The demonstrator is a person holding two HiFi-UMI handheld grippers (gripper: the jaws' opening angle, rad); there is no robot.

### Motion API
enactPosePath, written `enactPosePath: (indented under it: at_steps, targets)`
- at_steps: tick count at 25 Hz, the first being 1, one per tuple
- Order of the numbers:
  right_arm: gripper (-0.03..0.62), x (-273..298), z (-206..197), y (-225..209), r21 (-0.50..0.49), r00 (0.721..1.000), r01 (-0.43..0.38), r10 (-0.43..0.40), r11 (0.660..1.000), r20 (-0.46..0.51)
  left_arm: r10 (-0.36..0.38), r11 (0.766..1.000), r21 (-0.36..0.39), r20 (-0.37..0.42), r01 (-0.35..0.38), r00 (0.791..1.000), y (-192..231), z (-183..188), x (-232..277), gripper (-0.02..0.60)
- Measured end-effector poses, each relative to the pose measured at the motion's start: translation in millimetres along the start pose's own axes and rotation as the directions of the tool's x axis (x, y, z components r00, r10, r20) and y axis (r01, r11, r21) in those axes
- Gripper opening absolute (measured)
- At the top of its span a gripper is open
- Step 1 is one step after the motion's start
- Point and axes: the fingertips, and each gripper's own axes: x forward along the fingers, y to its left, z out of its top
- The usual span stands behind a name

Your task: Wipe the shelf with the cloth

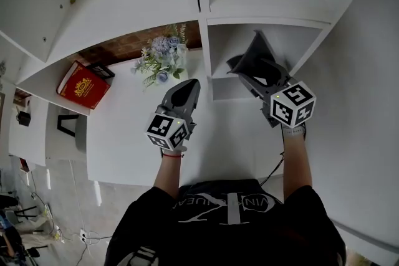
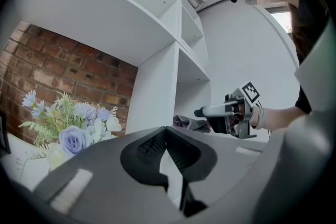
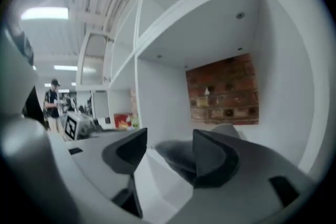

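A crumpled grey cloth lies at the front left of a white shelf compartment. My right gripper reaches into that compartment with its jaws apart. In the right gripper view the cloth lies between and just beyond the spread jaws of the right gripper, and no pad presses on it. My left gripper hovers over the white counter, left of the compartment, its jaws closed to a point with nothing between them. The left gripper view shows the left gripper, the cloth and the right gripper beyond.
A bunch of artificial flowers stands on the counter by the brick wall. A red book and a small black frame lie further left. A white upright divider separates the two bays. More shelves rise above.
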Motion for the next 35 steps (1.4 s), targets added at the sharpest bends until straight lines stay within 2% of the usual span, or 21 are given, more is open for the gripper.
enactPosePath:
  at_steps: [2,3,4,6,7,8,9,11,13,15,21,25,27,29,31,33,35]
  targets:
    - [0.238,-14,21,1,0.079,0.992,-0.036,0.026,0.996,0.122,0.000,1.000,-0.002,-0.006,0.000,1.000,0,-2,-1,0.011]
    - [0.238,-21,28,-5,0.096,0.988,-0.009,-0.006,0.995,0.153,0.001,1.000,-0.002,-0.007,-0.001,1.000,1,-3,-1,0.011]
    - [0.238,-26,29,-16,0.098,0.985,0.059,-0.073,0.993,0.154,0.003,1.000,-0.001,-0.007,-0.003,1.000,1,-2,-2,0.011]
    - [0.208,-31,16,-46,0.038,0.961,0.269,-0.271,0.962,0.060,0.005,1.000,0.000,-0.006,-0.005,1.000,2,-2,-3,0.011]
    - [0.184,-31,3,-60,-0.027,0.931,0.365,-0.366,0.931,-0.020,0.005,1.000,-0.001,-0.007,-0.005,1.000,2,-2,-4,0.011]
    - [0.159,-29,-12,-69,-0.105,0.895,0.425,-0.435,0.899,-0.102,0.005,1.000,-0.002,-0.009,-0.005,1.000,2,-3,-5,0.011]
    - [0.124,-24,-25,-73,-0.182,0.863,0.446,-0.475,0.877,-0.171,0.003,1.000,-0.002,-0.011,-0.003,1.000,2,-4,-5,0.011]
    - [0.092,-11,-38,-69,-0.299,0.832,0.427,-0.500,0.853,-0.240,-0.004,1.000,0.000,-0.018,0.004,1.000,3,-8,-5,0.011]
    - [0.067,3,-38,-61,-0.398,0.826,0.377,-0.498,0.836,-0.265,-0.007,1.000,0.000,-0.025,0.007,1.000,6,-11,-5,0.012]
    - [0.052,17,-37,-55,-0.441,0.833,0.311,-0.465,0.842,-0.301,-0.003,1.000,-0.006,-0.027,0.003,1.000,9,-13,-4,0.011]
    - [0.041,54,-38,-40,-0.421,0.848,0.138,-0.326,0.897,-0.417,0.007,1.000,-0.016,-0.029,-0.008,1.000,15,-15,-4,0.011]
    - [0.037,71,-37,-22,-0.400,0.873,0.027,-0.216,0.916,-0.437,0.011,1.000,-0.010,-0.031,-0.012,0.999,19,-15,-3,0.012]
    - [0.037,73,-35,-19,-0.401,0.886,0.008,-0.193,0.916,-0.421,0.015,1.000,0.007,-0.035,-0.014,0.999,21,-14,-2,0.012]
    - [0.038,69,-26,-22,-0.439,0.895,0.028,-0.218,0.898,-0.389,0.028,0.999,0.030,-0.039,-0.027,0.999,22,-13,0,0.012]
    - [0.038,65,-23,-21,-0.451,0.889,0.039,-0.237,0.892,-0.391,0.046,0.998,0.051,-0.037,-0.044,0.998,25,-12,3,0.011]
    - [0.038,69,-31,-18,-0.438,0.864,0.015,-0.232,0.899,-0.446,0.056,0.997,0.052,-0.025,-0.055,0.998,28,-9,7,0.011]
    - [0.037,76,-36,-18,-0.453,0.845,-0.007,-0.237,0.891,-0.479,0.061,0.998,0.035,-0.014,-0.060,0.998,30,-8,12,0.011]
